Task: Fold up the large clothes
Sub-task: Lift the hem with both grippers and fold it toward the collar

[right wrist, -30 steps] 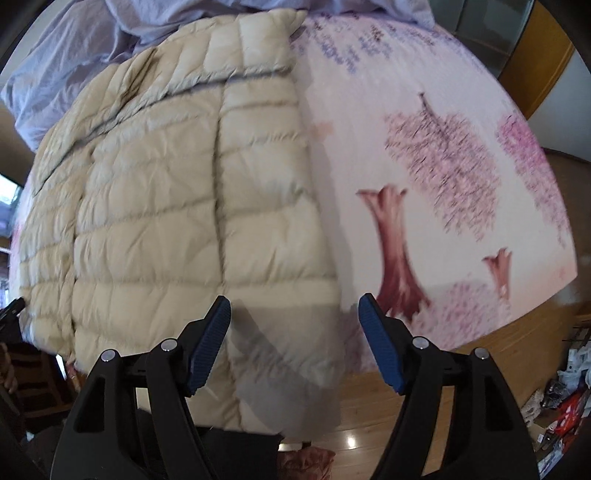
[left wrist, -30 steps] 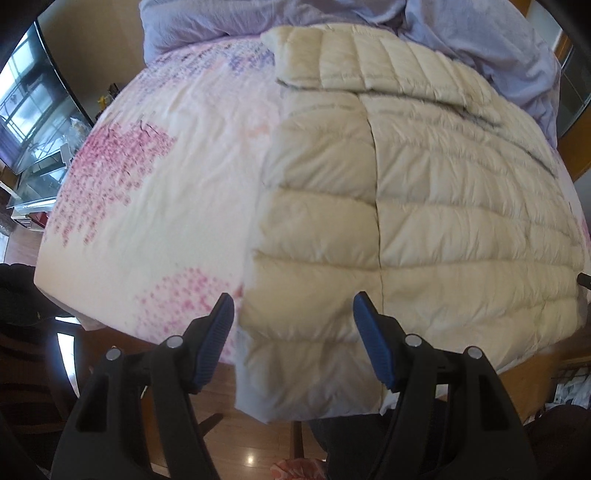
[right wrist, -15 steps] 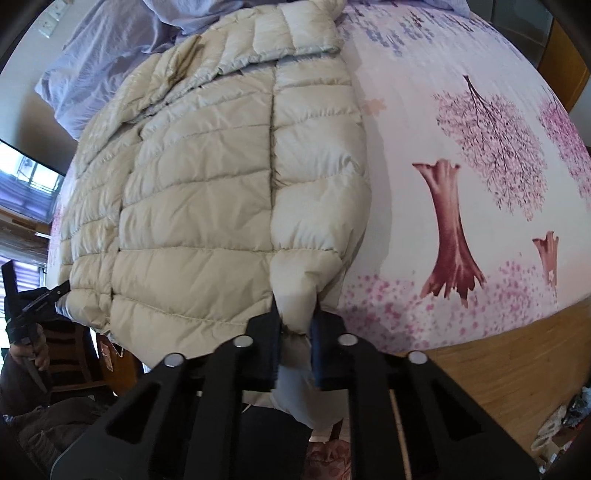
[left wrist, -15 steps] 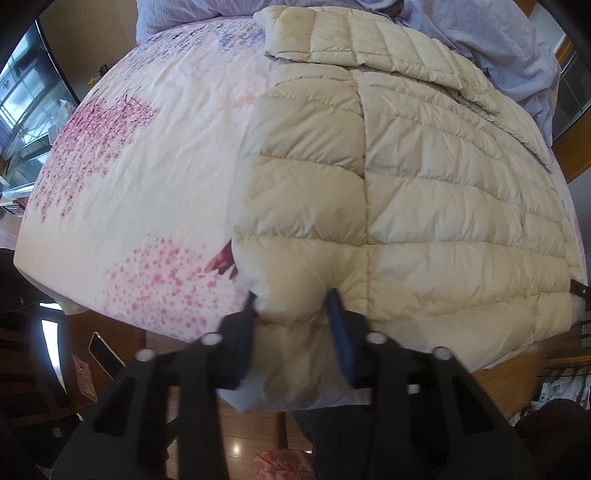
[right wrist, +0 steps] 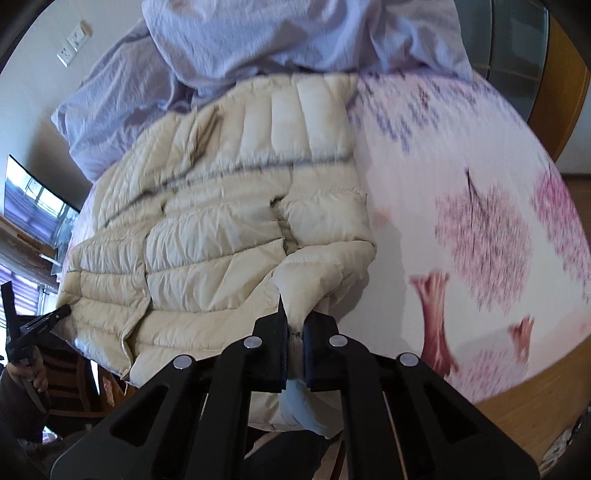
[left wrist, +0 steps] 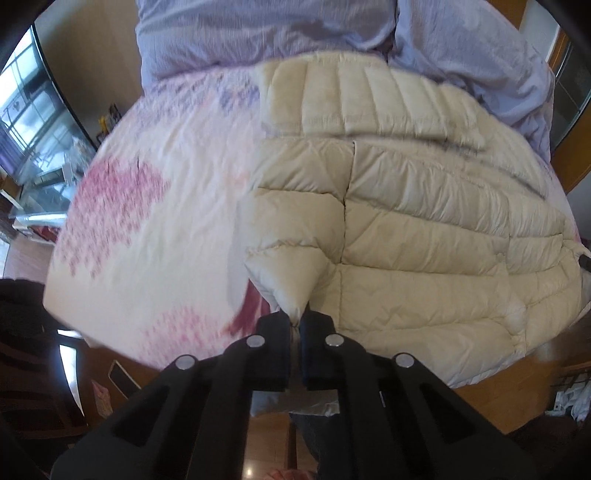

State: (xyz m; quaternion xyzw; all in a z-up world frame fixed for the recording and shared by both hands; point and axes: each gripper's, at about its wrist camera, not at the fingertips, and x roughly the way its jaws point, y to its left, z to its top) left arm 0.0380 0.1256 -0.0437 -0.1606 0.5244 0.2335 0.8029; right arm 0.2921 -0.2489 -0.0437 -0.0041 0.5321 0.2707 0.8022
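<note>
A cream quilted down jacket [left wrist: 424, 221] lies spread on a bed with a pink floral sheet [left wrist: 155, 229]. My left gripper [left wrist: 295, 325] is shut on the jacket's near left hem corner and lifts it into a peak. In the right wrist view the jacket [right wrist: 207, 236] fills the left half. My right gripper [right wrist: 294, 326] is shut on its near right hem corner, also lifted off the sheet [right wrist: 461, 229]. The hem's grey lining hangs below both grippers.
A crumpled lavender duvet [left wrist: 295, 33] is piled at the far end of the bed, also in the right wrist view [right wrist: 258, 40]. Wooden floor [left wrist: 269, 443] lies below the near bed edge. The other gripper [right wrist: 40, 321] shows at the far left.
Both grippers went from open astride the hem to shut on its corners. They have since raised the corners and pulled them up off the bed.
</note>
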